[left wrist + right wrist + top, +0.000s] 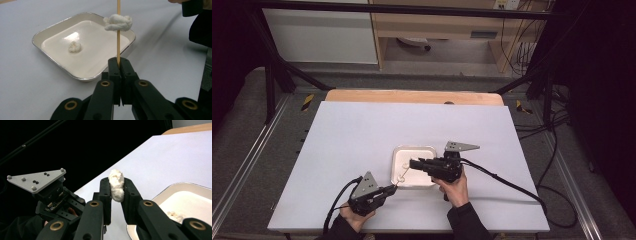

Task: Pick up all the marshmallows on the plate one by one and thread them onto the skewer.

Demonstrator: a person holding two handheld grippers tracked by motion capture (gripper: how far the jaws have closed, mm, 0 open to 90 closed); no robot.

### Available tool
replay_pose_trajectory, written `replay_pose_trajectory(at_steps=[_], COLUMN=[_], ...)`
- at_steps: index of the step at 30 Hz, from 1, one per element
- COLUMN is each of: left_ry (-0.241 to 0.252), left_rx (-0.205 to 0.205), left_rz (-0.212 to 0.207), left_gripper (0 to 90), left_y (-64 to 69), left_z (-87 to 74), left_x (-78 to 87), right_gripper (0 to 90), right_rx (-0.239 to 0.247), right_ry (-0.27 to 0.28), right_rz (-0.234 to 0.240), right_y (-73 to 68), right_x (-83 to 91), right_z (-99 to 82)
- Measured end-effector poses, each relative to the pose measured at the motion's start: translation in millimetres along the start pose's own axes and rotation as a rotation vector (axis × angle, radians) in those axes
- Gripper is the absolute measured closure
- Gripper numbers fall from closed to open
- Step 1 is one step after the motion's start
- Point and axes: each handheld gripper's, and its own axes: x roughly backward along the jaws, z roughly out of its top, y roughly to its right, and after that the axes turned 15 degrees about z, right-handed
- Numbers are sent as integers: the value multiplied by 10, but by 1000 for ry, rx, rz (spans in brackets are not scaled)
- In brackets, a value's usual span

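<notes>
We are threading white dough-like lumps onto a thin wooden skewer [118, 37]: the left gripper [118, 65] is clenched on its lower end, holding it over the near right corner of the white tray [50, 56], with one threaded lump [118, 22] up the stick. The right gripper [116, 188] grasps a second lump [117, 184] above the tray's right side, so next we judge it must meet the skewer's tip squarely. That tip is cut off in the left gripper view, and a remaining lump [74, 46] lies in the tray.
</notes>
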Motion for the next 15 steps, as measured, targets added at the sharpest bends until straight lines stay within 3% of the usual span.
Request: replay_pose_trajectory(at_steps=[15], left_ry=[-23], left_rx=[-3], left_rz=[1], left_gripper=[887], left_y=[2], left_z=[-1], left_x=[-20], right_gripper=[816], right_rx=[-1], right_ry=[-19], right_rz=[-5], right_y=[14], right_x=[-7], right_z=[-67])
